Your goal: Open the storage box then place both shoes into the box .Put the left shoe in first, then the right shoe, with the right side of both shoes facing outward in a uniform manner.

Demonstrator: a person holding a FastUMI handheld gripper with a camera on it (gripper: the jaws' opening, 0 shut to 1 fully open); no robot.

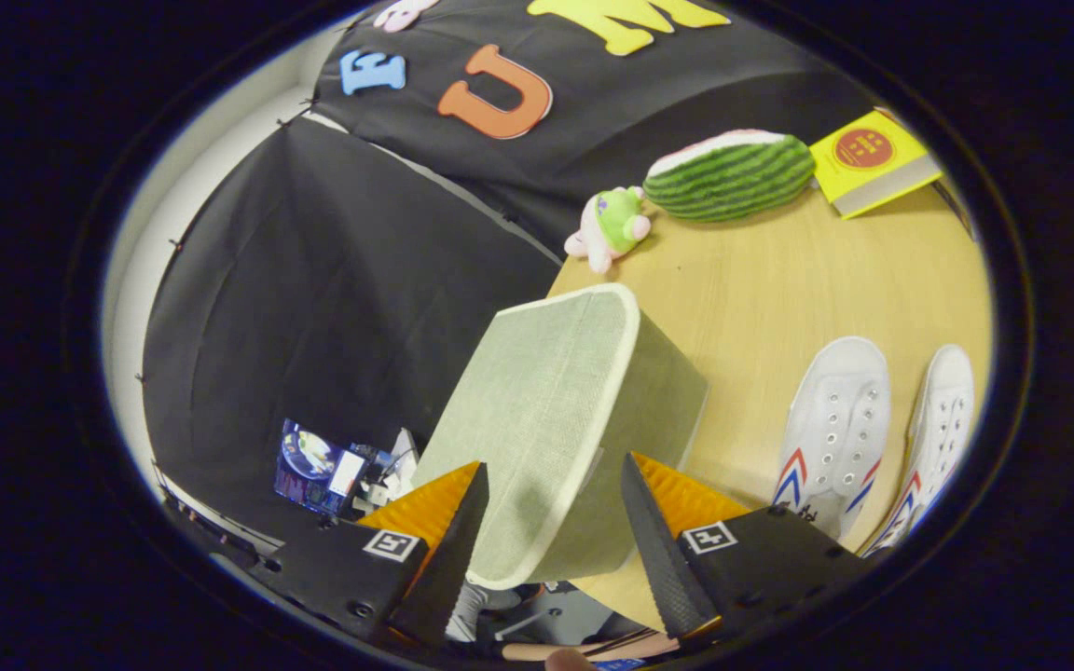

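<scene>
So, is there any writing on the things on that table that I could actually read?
Yellow book: a round red emblem, characters too blurred to read.
White shoe nearer the box: small dark print by the stripes, too small to read.
Tool: square black-and-white markers, patterns rather than words; its fingers stand either side of the storage box.

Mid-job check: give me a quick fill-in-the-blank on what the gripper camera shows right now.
1. The storage box sits between the gripper fingers with its lid ____.
2. Beside the box, two ____ shoes lie on the table.
3. Between the plush toy and the yellow book lies a ____ cushion.

Missing words: closed; white; watermelon
</scene>
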